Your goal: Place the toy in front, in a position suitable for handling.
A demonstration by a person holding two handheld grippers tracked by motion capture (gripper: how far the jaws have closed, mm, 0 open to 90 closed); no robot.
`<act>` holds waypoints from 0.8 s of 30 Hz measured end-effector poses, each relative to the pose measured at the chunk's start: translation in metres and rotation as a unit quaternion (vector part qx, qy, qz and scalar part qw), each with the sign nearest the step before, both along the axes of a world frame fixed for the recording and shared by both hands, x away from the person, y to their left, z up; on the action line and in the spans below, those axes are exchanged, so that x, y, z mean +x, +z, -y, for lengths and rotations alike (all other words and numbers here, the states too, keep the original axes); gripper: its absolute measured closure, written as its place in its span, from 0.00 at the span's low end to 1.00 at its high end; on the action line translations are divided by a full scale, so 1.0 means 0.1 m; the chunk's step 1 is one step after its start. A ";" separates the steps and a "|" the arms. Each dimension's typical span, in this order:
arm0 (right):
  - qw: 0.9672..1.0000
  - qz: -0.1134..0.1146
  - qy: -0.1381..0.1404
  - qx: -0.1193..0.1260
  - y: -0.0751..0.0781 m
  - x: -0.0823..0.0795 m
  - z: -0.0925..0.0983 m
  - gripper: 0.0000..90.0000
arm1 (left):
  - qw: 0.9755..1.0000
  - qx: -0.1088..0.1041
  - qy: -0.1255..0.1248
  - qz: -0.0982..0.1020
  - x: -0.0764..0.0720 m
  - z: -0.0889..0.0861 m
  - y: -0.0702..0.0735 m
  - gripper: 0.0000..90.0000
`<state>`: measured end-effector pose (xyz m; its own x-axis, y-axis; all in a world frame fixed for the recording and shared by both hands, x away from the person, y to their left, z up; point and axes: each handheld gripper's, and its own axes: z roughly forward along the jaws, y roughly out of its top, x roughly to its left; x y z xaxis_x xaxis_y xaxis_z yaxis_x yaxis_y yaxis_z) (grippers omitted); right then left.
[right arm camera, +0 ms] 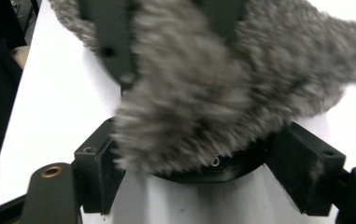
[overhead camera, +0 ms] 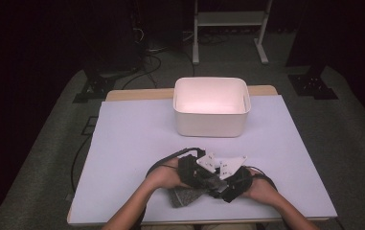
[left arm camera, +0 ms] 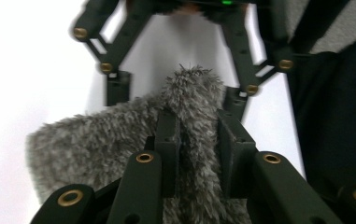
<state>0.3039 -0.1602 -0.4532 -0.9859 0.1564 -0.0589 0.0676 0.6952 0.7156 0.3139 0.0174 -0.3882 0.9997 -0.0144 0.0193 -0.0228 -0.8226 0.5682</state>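
since the left gripper [left arm camera: 196, 140] pinches a fold of the grey fuzzy cloth [left arm camera: 119, 144] at the table's near edge, the right gripper [right arm camera: 213, 158] waits wide around its other end, ready to grab.

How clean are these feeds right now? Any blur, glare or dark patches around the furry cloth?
High view: room dark beyond the table, white bin glowing, nearly blown out inside. Left gripper view: grey furry cloth fairly sharp where the left tongs pinch it, far tongs smeared, tabletop washed out. Right gripper view: cloth heavily blurred between the open right tongs.
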 end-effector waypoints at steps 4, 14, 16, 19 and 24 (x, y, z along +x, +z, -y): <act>1.000 0.000 0.001 0.002 0.00 0.01 0.00 0.26 | 0.999 0.017 0.026 0.022 0.12 -0.03 0.02 0.81; 1.000 -0.001 0.004 0.001 -0.01 0.01 -0.02 0.26 | 1.000 0.006 0.002 -0.002 0.11 0.11 0.00 0.80; 1.000 0.003 0.005 -0.001 -0.03 0.01 -0.02 0.26 | 1.000 0.006 0.003 -0.005 0.12 0.08 -0.01 0.80; 1.000 -0.002 0.005 0.002 -0.02 0.02 -0.02 0.26 | 0.999 0.026 0.020 0.009 0.15 -0.03 0.01 0.80; 1.000 -0.004 0.007 0.007 -0.03 0.04 -0.01 0.26 | 0.998 0.027 0.063 0.012 0.26 -0.18 0.00 0.79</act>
